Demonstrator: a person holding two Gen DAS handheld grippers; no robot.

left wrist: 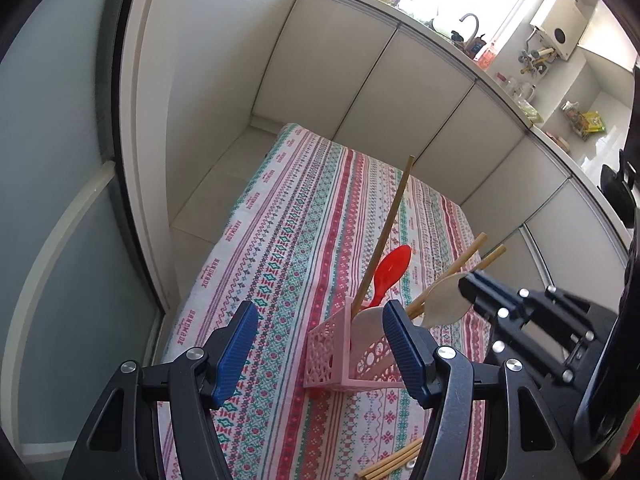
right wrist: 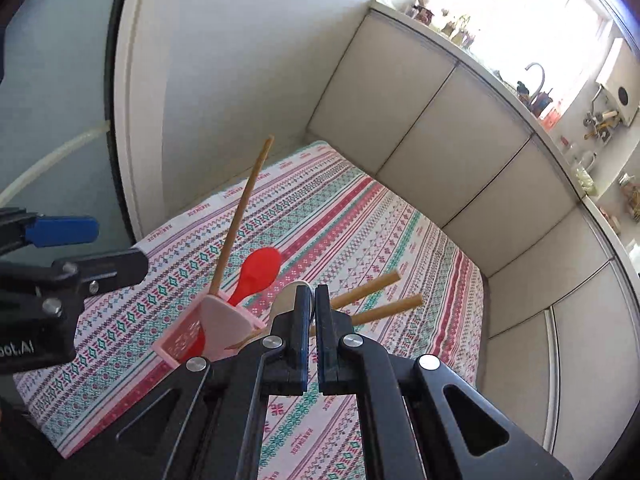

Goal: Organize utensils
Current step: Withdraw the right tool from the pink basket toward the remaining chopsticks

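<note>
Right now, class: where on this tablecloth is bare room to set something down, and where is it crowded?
Free: the far tablecloth beyond the pink holder, toward the cabinets. Crowded: around the holder, with both claws close, and the near edge, where loose chopsticks lie.

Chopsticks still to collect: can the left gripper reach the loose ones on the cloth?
Likely yes: the left gripper is open and empty, and the loose chopsticks lie uncovered on the tablecloth close beneath it.

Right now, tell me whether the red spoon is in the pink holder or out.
In. The red spoon stands in the pink holder, bowl end up, beside a leaning chopstick.
</note>
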